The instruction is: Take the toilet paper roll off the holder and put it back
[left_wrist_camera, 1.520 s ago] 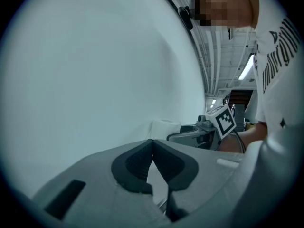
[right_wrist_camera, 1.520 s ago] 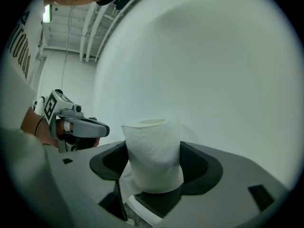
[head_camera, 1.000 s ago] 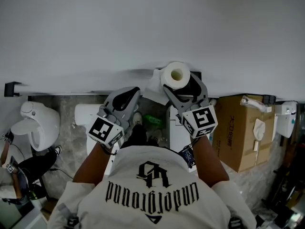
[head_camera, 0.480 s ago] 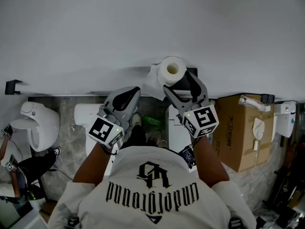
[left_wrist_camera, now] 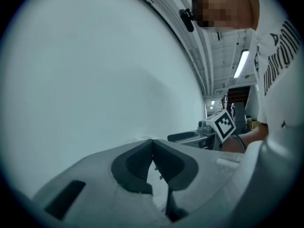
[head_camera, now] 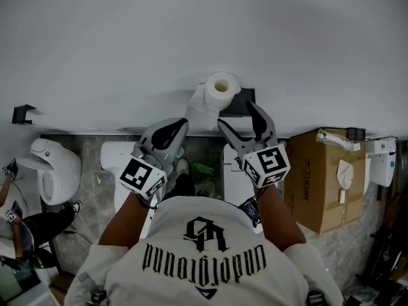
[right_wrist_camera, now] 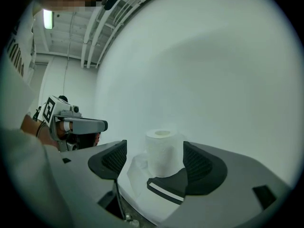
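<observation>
Withdrawn and spread wide, right gripper (head_camera: 236,112) has left the white toilet paper roll (head_camera: 220,87) just ahead on its black holder (head_camera: 245,95), task seemingly complete; left gripper (head_camera: 182,122) closed, empty.

From the head we look steeply down along the wall (head_camera: 191,30). Each gripper view sits low behind its jaws, facing that wall, seemingly near. Head and right gripper views share the toilet paper roll (head_camera: 221,85).
</observation>
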Available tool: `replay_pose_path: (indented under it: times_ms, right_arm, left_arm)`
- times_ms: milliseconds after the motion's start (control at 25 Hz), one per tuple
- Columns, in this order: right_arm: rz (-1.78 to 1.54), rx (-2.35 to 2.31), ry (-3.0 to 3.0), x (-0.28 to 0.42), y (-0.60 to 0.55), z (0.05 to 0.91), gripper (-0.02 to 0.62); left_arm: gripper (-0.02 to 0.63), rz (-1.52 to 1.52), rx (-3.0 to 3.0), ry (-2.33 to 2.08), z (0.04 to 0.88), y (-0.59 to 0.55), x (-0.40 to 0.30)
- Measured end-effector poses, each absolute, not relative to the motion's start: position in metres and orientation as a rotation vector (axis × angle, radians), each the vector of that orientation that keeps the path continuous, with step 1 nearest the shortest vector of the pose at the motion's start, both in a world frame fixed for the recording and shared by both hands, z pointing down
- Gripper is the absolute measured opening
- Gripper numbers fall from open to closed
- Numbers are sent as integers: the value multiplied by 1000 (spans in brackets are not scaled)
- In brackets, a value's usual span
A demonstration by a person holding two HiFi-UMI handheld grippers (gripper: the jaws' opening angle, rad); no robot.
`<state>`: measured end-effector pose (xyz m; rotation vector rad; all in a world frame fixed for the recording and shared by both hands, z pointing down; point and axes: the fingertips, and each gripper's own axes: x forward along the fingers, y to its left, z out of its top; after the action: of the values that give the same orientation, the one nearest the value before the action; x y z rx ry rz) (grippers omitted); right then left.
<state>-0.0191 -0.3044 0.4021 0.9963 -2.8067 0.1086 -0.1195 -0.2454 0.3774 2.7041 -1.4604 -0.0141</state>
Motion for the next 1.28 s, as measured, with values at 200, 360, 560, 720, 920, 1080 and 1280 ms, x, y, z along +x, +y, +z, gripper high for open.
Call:
replay_pose_path:
  times_ms: [200, 360, 560, 720, 920, 1080, 1280]
  right_arm:
    - [91, 994, -2816, -9, -294, 394, 338]
    - [73, 983, -2833, -3, -286, 387, 339]
    - [55, 941, -2858, 1, -274, 384, 337]
    - [46, 912, -2872, 2, -264, 382, 337]
    - [44, 885, -2892, -2, -252, 380, 336]
    - [18, 872, -2911, -4, -243, 377, 242]
    - [-9, 856, -2908, -13, -226, 375, 172]
  left_arm:
    - [14, -10, 2713, -1474, 370, -235, -107]
    - [14, -14, 2714, -1496, 365, -226, -101]
    - [14, -20, 2719, -1528, 360, -216, -93]
    - [14, -20, 2707, -1554, 355, -205, -92]
    - [14, -27, 2701, -1583, 349, -193, -95]
    - [14, -30, 2699, -1584, 350, -185, -99]
    - [14, -32, 2715, -1560, 351, -170, -105]
